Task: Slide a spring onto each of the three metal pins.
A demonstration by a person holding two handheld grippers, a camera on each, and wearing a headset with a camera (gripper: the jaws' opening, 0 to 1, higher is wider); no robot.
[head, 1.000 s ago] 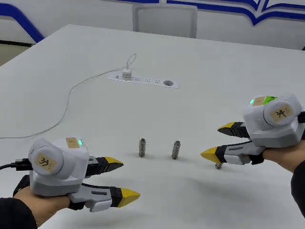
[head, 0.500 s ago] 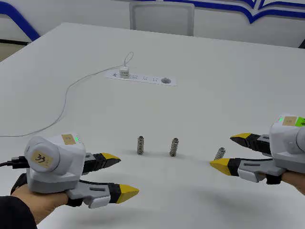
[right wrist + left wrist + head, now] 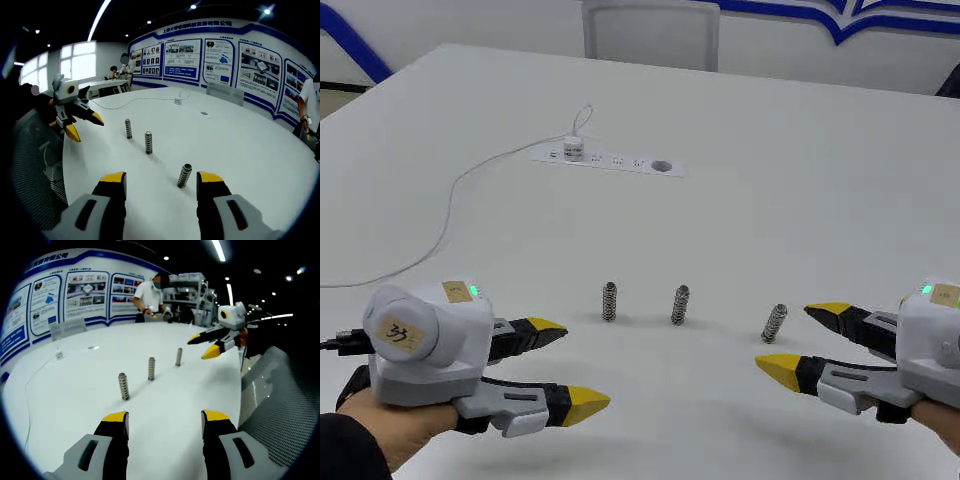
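Note:
Three upright springs stand in a row on the white table: left spring (image 3: 609,300) (image 3: 123,386) (image 3: 128,128), middle spring (image 3: 680,305) (image 3: 151,368) (image 3: 148,142), right spring (image 3: 775,322) (image 3: 178,356) (image 3: 184,175), which leans a little. Any pins inside them are hidden by the coils. My left gripper (image 3: 567,364) (image 3: 165,417) is open and holds nothing, low at the near left, short of the left spring. At the near right, my right gripper (image 3: 803,340) (image 3: 155,177) is open with nothing in it, its tips just beside the right spring.
A white power strip (image 3: 608,160) with a plugged-in adapter and a cable (image 3: 450,205) lies farther back on the table. A chair (image 3: 650,33) stands at the far edge. People stand in the background (image 3: 149,297).
My right gripper has dropped lower and drawn back to the right, uncovering the right spring. The left gripper has barely moved. The head camera tilted slightly.

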